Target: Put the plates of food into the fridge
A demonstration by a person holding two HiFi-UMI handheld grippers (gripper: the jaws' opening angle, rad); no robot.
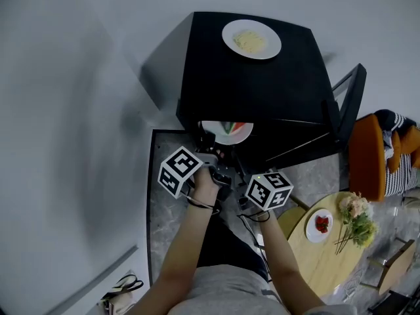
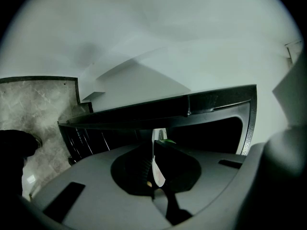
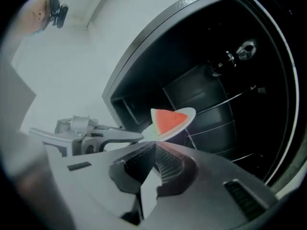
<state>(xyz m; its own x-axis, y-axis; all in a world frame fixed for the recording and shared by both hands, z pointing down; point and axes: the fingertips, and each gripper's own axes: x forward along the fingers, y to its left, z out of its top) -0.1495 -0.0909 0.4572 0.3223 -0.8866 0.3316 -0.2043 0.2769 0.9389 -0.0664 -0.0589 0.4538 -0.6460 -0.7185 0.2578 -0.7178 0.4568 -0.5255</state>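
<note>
Plate w/ watermelon [image 1: 216, 135]: white, at open front of fridge [image 1: 262, 90], partly under its top edge in head view; held clear of floor, tilted in right gripper view.
Watermelon wedge [image 3: 169, 120]: red flesh, green rind, lying on that plate.
Left gripper [image 2: 154, 150]: fingers clamped on plate rim; rim seen edge-on as thin white sliver betw. them. In right gripper view, reaches in from left to plate's left edge.
Right gripper [image 3: 154, 146]: fingers together, nothing betw. them; tips just beside plate's near rim, contact not clear.
Fridge: black, low; door [image 1: 346, 100] swung open to right; dark inside, wire shelves [image 3: 216, 125] behind plate. Whether plate rests on a shelf: cannot tell.
Second plate [image 1: 272, 48]: white, on fridge top toward back; pale-yellow food [image 1: 250, 41] heaped in middle.
Round bench [image 1: 315, 258]: light wood, lower right in head view, well apart from fridge.
Small plate [image 1: 311, 233]: white, on round bench, w/ red strawberries [image 1: 322, 224].
Flowers [image 1: 355, 216]: on round bench, just beside small plate.
Chair [image 1: 364, 156]: orange, right of fridge door.
Floor [image 1: 164, 228]: grey marble look, dark border.
Left marker cube [image 1: 179, 170] & right marker cube [image 1: 269, 189]: near each other, below plate w/ watermelon in head view.
</note>
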